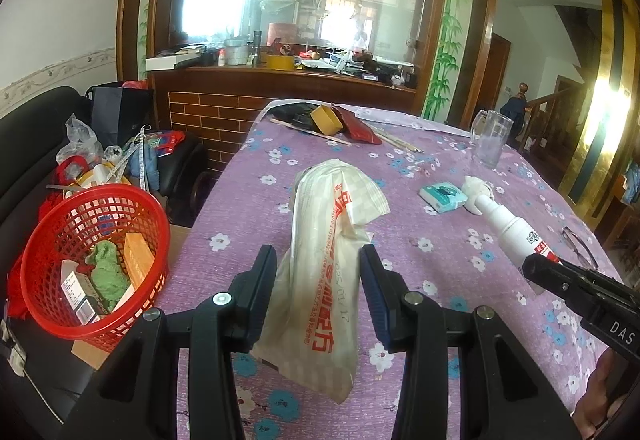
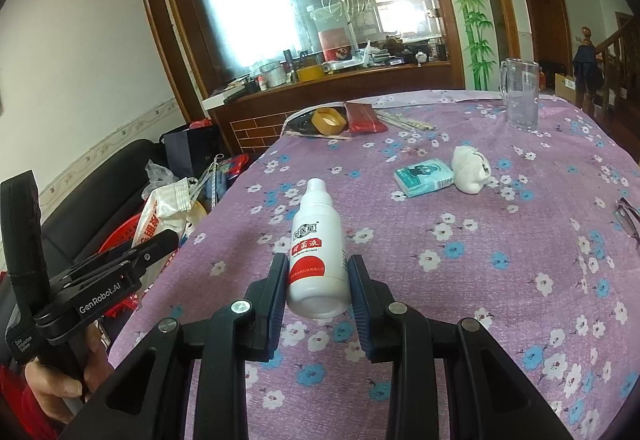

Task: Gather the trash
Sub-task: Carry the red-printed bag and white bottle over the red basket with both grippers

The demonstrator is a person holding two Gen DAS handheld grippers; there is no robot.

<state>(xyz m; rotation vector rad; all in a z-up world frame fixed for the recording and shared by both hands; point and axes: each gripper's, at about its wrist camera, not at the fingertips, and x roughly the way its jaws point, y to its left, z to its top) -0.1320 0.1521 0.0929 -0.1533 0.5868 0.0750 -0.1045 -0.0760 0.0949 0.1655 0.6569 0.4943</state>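
Note:
My left gripper (image 1: 318,264) is shut on a crumpled white plastic bag (image 1: 332,240) with red print, held above the purple flowered tablecloth (image 1: 440,240). A red mesh basket (image 1: 92,260) stands to its left beside the table, holding a green cloth and small boxes. My right gripper (image 2: 318,272) is shut on a white bottle (image 2: 318,252) with a red label, its cap pointing away. In the left wrist view the bottle (image 1: 508,224) and the right gripper (image 1: 536,268) show at the right. The left gripper (image 2: 160,240) with the bag (image 2: 164,212) appears at the left of the right wrist view.
On the table lie a teal tissue pack (image 2: 424,176), a crumpled white tissue (image 2: 472,168), a glass mug (image 2: 520,96), eyeglasses (image 2: 628,216), a tape roll (image 2: 329,120), a red packet and chopsticks. A black sofa (image 1: 36,128) with bags stands left of the table.

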